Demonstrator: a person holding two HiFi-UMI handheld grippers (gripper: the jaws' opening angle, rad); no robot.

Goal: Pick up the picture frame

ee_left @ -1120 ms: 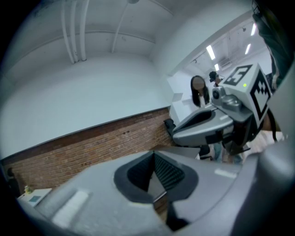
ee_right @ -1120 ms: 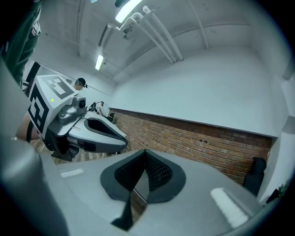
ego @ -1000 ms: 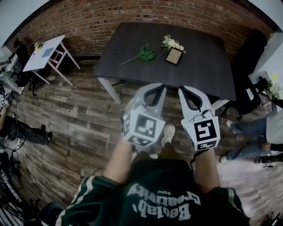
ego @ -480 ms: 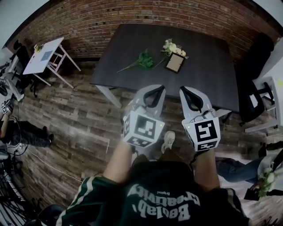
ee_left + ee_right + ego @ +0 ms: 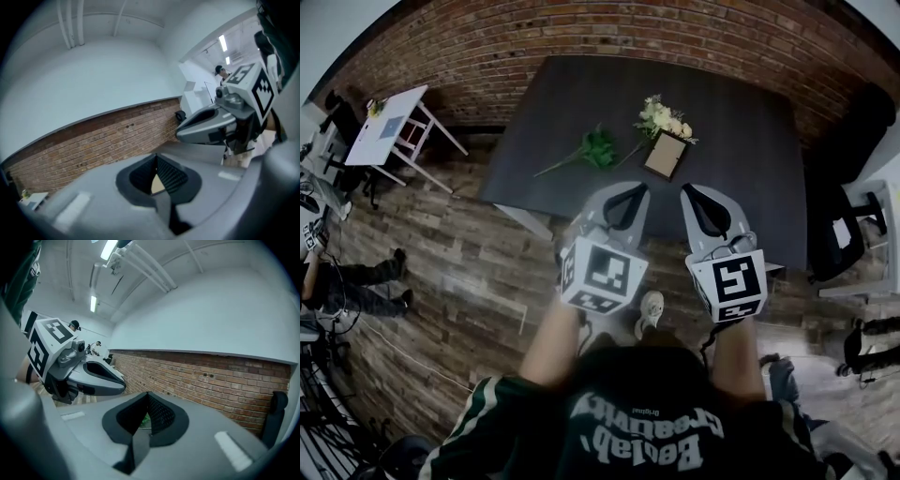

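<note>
Both hand-held grippers (image 5: 637,189) (image 5: 690,191) closed, frame (image 5: 664,156) on tbl (image 5: 741,122)

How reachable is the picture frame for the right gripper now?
Probably not yet: the right gripper is shut and held short of the picture frame, which lies further in on the table. Nothing stands between them; white flowers sit at its far edge.

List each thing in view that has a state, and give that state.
Picture frame, lying flat on the table, untouched.
White flowers, lying by the frame.
Green sprig, lying flat on the table.
Left tool, shut, empty.
Right tool, shut, empty.
</note>
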